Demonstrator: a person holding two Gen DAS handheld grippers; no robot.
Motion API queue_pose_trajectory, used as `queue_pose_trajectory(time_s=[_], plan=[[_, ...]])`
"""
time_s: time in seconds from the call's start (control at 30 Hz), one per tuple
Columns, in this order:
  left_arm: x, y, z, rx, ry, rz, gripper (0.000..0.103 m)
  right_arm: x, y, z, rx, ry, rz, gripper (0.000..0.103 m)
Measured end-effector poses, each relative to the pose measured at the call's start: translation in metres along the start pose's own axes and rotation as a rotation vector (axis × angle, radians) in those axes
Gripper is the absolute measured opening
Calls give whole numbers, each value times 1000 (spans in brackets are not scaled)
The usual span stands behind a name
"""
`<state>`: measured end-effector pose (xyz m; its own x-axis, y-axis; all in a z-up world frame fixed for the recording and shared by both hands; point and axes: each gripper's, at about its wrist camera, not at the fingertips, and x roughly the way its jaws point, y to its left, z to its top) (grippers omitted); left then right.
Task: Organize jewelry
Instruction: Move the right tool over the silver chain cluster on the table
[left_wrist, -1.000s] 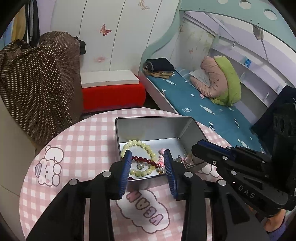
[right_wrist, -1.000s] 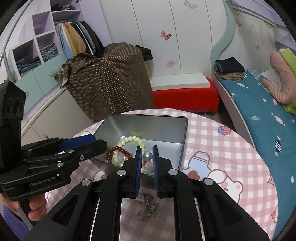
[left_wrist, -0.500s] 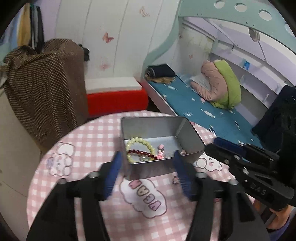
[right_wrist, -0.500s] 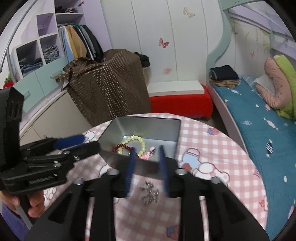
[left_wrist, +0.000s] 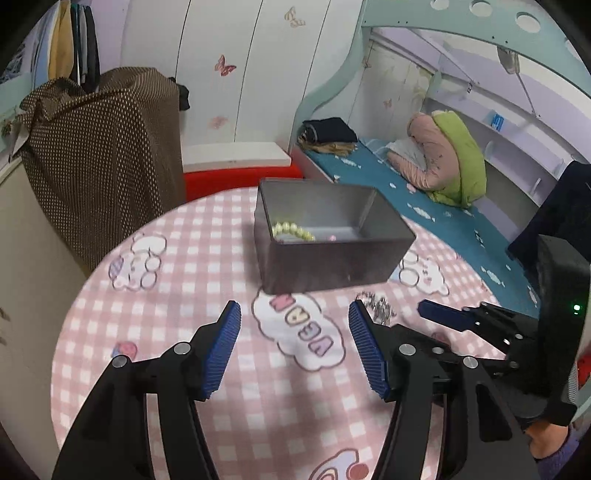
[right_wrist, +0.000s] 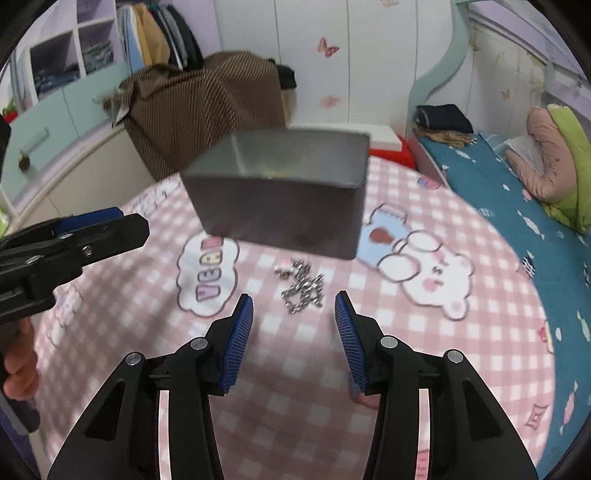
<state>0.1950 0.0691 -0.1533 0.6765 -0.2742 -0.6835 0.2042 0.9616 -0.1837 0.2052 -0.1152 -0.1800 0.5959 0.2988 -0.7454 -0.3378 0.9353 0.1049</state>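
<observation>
Right wrist: right claw (right_wrist: 293, 321) opened, backed off tin (right_wrist: 280, 192).

Pink checked tablecloth (left_wrist: 177, 295), brown dotted cover (left_wrist: 103, 155), teal bed (left_wrist: 436, 221), possibly rolled bedding (left_wrist: 450, 158)

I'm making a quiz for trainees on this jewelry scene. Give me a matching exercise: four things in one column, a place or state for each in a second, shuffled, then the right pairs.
Things:
1. metal tin
2. silver chain
3. pale bead bracelet
4. right gripper

Places or states:
A. inside the tin
B. open, holding nothing
C. loose on the tablecloth, in front of the tin
D. lidless, on the pink checked tablecloth

Pairs: 1-D, 2-C, 3-A, 4-B
</observation>
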Motion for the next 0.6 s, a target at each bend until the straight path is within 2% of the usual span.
queue_pose_trajectory(time_s=[0.23,0.37,0.4,0.47,0.5,0.6], plan=[[7,5,-8,-13,25,-2,59,18,11,1,-34,19,-23,35],[9,7,-9,-22,29,-8,59,26,13,6,-44,43,-43,22],[9,8,-9,-24,30,-9,59,27,12,6,-43,44,-55,13],[10,8,-9,-26,33,-13,59,26,10,8,-47,45,-62,11],[11,7,-8,-25,33,-14,59,23,7,7,-41,37,-56,8],[13,5,-8,-21,37,-15,59,11,0,7,-23,16,-33,8]])
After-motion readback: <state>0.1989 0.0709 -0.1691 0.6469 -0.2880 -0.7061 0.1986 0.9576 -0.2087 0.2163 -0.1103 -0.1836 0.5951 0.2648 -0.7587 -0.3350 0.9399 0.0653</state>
